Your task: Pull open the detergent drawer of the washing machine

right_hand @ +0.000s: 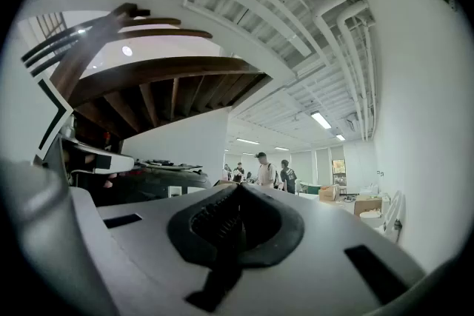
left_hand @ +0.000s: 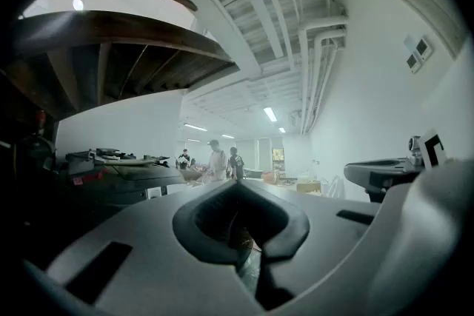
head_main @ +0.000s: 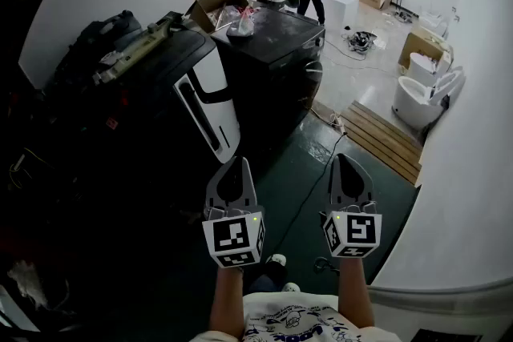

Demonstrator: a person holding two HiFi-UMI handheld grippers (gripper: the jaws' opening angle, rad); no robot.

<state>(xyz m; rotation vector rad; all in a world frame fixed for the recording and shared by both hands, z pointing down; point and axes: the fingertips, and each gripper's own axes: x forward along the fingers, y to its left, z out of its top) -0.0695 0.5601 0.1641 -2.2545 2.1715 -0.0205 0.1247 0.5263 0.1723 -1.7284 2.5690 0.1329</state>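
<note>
The grey left gripper (head_main: pixel 239 164) and grey right gripper (head_main: pixel 341 160) are held level over the dark green floor (head_main: pixel 389 196), both jaws pressed together, holding nothing. The black-and-white washing machine (head_main: pixel 210 104) sits ahead on the left, well apart from both.

The washing machine (head_main: pixel 210 104) stood on the floor (head_main: pixel 304 148), ahead-left of the left gripper (head_main: pixel 237 164); the right gripper (head_main: pixel 342 160) was alongside that gripper.

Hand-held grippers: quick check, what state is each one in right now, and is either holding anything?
Left hand-held gripper: closed, holding nothing.
Right hand-held gripper: closed, holding nothing.
</note>
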